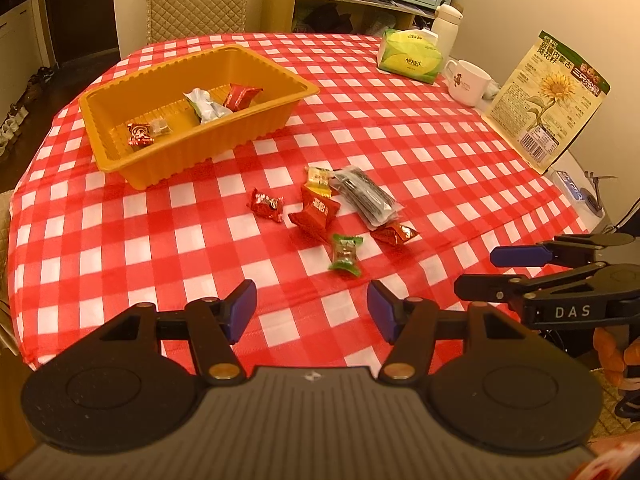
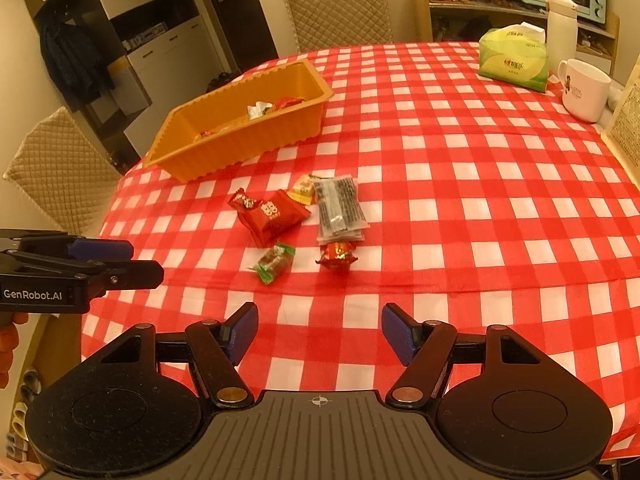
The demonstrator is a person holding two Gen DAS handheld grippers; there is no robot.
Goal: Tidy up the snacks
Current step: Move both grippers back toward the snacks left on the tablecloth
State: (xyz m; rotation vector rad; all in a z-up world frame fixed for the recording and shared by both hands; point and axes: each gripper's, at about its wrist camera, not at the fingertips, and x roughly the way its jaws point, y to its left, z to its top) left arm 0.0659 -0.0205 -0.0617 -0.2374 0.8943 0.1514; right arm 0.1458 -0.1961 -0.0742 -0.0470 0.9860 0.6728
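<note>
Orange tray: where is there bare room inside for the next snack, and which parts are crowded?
Inside the orange tray, the floor along its left wall is bare. The middle and right are crowded: a red candy, a white-green packet and a red packet. Checked cloth between tray and loose pile is free.

On the side of my right gripper (image 1: 516, 270), seen at the right edge of the left wrist view, white letters read "DAS". On the side of my left gripper (image 2: 132, 260), at the left edge of the right wrist view, white letters read "GenRobot.AI". The sunflower seed bag (image 1: 548, 100) standing at the far right of the table (image 1: 160, 240) carries Chinese print and a barcode. The candy wrappers' characters are too small for me to read.
</note>
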